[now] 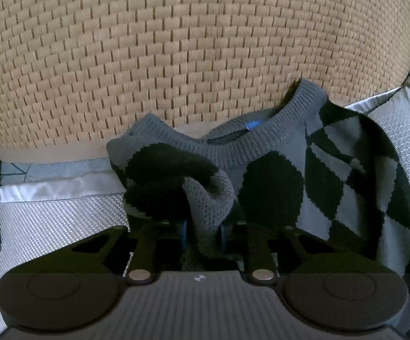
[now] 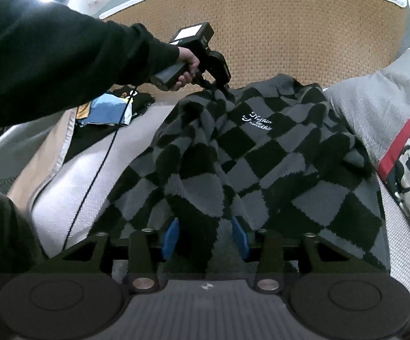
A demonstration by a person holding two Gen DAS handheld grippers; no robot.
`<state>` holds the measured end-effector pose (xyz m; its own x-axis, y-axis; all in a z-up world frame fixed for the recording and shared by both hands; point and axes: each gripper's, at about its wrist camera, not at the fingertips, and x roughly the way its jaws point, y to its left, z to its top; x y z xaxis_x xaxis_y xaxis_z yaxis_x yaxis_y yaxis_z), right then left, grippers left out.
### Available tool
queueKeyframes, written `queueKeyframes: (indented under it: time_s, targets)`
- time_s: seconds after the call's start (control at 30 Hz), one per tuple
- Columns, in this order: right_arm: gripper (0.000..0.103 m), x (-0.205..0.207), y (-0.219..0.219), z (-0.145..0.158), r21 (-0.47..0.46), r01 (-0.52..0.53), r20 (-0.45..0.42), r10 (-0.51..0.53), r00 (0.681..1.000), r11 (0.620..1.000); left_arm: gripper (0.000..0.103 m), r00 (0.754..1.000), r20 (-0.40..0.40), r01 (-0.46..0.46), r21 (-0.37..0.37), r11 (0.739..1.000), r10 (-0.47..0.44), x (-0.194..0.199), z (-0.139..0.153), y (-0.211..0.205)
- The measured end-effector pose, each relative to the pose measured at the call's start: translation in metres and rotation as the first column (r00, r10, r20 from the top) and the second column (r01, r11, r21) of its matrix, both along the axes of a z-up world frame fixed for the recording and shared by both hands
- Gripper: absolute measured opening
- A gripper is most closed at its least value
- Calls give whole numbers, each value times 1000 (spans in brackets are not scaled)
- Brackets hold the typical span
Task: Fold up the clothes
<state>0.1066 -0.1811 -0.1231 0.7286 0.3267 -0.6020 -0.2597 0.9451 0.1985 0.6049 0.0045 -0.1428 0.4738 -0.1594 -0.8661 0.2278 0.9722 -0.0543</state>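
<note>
Both my grippers clamp the sweater (image 2: 261, 153).
L gripper (image 1: 203, 233) pinches shoulder knit; R gripper (image 2: 205, 236) bites hem, fingertips hidden by fabric.

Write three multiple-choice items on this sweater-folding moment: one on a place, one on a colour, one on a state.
1. Where on the black-and-grey checkered knit sweater do the left tongs grip?
A. bottom hem
B. near the ribbed collar
C. white lettering

2. What colour is the small tag inside the collar?
A. blue
B. red
C. yellow

3. How does fabric sit in the right tongs?
A. none is near them
B. it lies flat under them
C. a fold runs between the blue pads

Key: 1 B, the left wrist view shows knit pinched just below the grey ribbed collar. 2 A, a blue tab shows at the neckline. 3 C, the right wrist view shows checkered cloth passing between both pads.
</note>
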Motion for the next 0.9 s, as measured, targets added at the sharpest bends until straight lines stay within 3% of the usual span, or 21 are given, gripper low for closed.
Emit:
queueKeyframes:
  time_s: [0.07, 0.13, 0.2, 0.27, 0.33, 0.57, 0.6, 0.73, 0.9]
  targets:
    - [53, 3, 3, -4, -11, 1, -14, -2, 1000, 1000, 19, 1000, 4, -20, -28, 999, 20, -1, 1, 4]
    - [65, 7, 6, -9, -24, 3, -29, -3, 1000, 1000, 17, 999, 19, -44, -57, 997, 46, -4, 3, 10]
    - [63, 17, 9, -21, -43, -7, -102, 3, 995, 999, 16, 996, 33, -82, -117, 990, 86, -7, 5, 20]
    - [37, 21, 7, -25, 20, -29, -133, 31, 991, 999, 15, 990, 37, -129, -198, 972, 139, -11, 9, 33]
    - [12, 17, 2, -18, 80, -32, -99, 40, 994, 996, 15, 984, 39, -155, -280, 947, 173, -16, 14, 46]
    - [7, -6, -8, 5, 233, -30, 2, 30, 1000, 972, 14, 972, 2, -202, -504, 840, 236, -22, 31, 67]
    - [7, -10, -8, 9, 246, -29, 20, 25, 999, 969, 14, 973, 1, -199, -512, 835, 232, -21, 32, 64]
    - [7, -15, -15, 16, 283, 35, 50, -51, 997, 959, 14, 985, 20, -140, -481, 865, 170, -16, 33, 36]
    - [7, -25, -36, 23, 322, 135, 79, -168, 983, 937, 14, 993, 67, -50, -532, 845, 102, -18, 36, 2]
